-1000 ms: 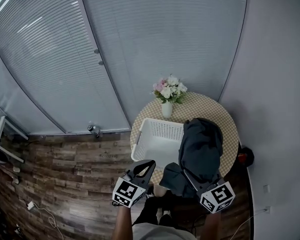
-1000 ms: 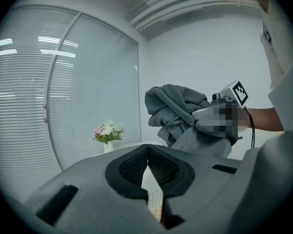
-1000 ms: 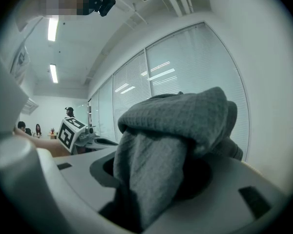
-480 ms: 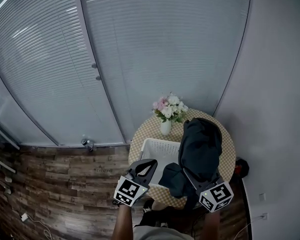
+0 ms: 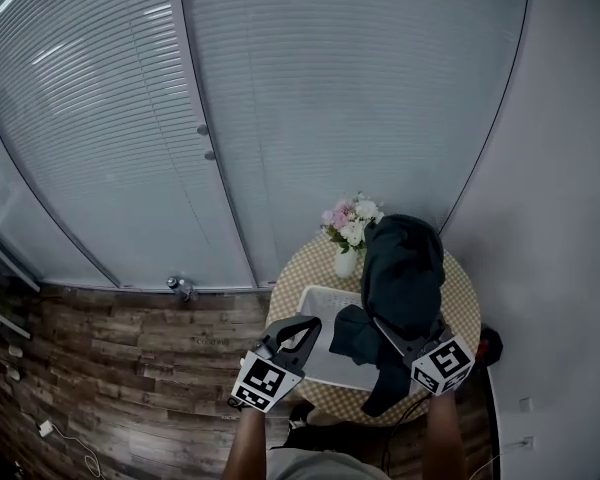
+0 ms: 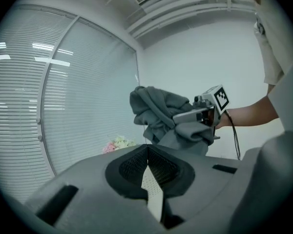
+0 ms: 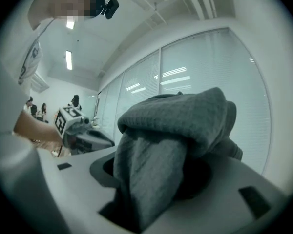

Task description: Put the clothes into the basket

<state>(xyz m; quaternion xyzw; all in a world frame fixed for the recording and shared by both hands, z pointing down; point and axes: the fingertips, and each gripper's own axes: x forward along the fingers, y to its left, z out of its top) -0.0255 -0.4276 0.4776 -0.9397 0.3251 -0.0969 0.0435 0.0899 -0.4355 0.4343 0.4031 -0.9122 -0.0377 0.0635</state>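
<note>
since a moment ago, both hands have moved further over the table (image 5: 466, 308), and the dark grey clothes (image 5: 405, 268) now hang higher, above the white basket (image 5: 332, 366). the right gripper (image 5: 388, 330) is clenched tight on the clothes. the left gripper (image 5: 298, 326) is closed on nothing. it looks best to lower the clothes over the basket's middle, away from the flowers (image 5: 352, 223), then let go.

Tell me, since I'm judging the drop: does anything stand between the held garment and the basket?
Nothing visible does. The garment hangs from the right gripper over the basket, whose visible inside is bare; the flowers stand beyond its far rim.
</note>
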